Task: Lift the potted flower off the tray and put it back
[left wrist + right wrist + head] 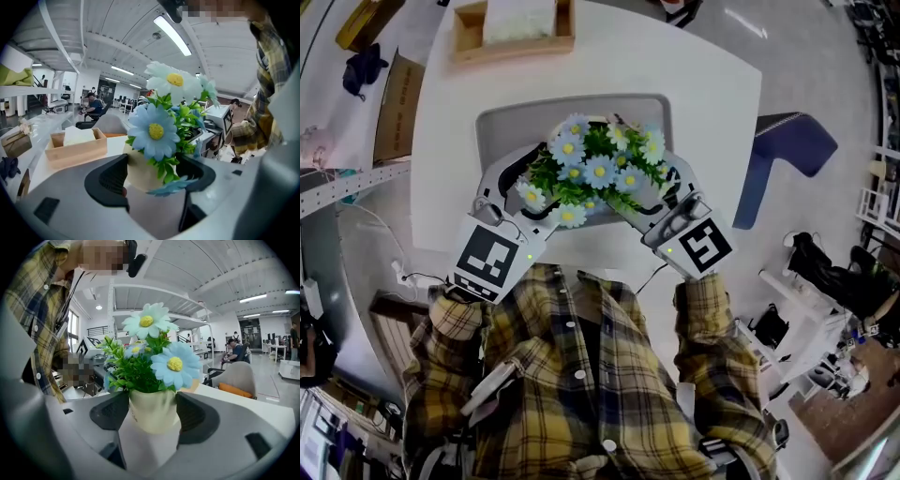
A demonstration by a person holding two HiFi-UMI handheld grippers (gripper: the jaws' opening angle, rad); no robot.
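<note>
Okay, left gripper (157, 174) fingers clamping the potted flower (595, 169) from 7 o'clock, right gripper (152, 411) fingers clamping it from 5 o'clock, blooms sitting over the grey tray (502, 127).

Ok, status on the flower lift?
Left claw and right claw both shut on potted flower. It's over the tray; lifted or resting, can't tell. Nothing blocking.

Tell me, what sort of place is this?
Probably an open-plan office or lab: long ceiling lights, a seated person at distant desks, an office chair, and a white table as the work surface.
</note>
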